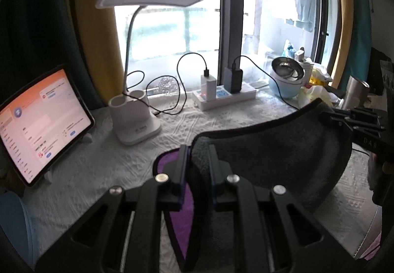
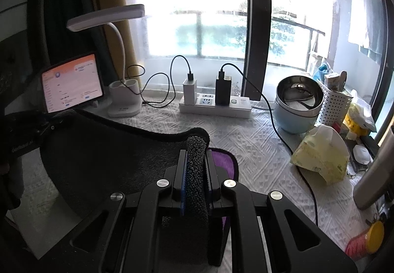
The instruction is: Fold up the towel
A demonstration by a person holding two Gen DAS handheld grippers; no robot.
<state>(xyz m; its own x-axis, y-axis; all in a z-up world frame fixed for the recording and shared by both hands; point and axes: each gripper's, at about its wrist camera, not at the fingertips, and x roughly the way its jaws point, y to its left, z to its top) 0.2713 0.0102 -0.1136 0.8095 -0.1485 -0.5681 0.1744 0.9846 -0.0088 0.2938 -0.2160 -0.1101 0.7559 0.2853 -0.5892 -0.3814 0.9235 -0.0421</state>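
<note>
A dark grey towel (image 1: 270, 157) with a purple underside (image 1: 172, 162) hangs stretched between my two grippers above the white table cover. My left gripper (image 1: 198, 150) is shut on the towel's near left corner. In the left wrist view my right gripper (image 1: 327, 115) grips the far corner at the right. In the right wrist view my right gripper (image 2: 195, 155) is shut on a rolled towel (image 2: 98, 157) edge, and my left gripper (image 2: 46, 125) holds the other corner at the far left. Purple cloth (image 2: 222, 162) shows below the fingers.
A white desk lamp (image 1: 134, 123), a lit tablet (image 1: 41, 123), a power strip (image 1: 224, 97) with chargers and cables, a blue pot (image 2: 298, 105), a white utensil holder (image 2: 335, 103), a tissue pack (image 2: 322, 155) and a steel cup (image 2: 374, 182) stand around the towel.
</note>
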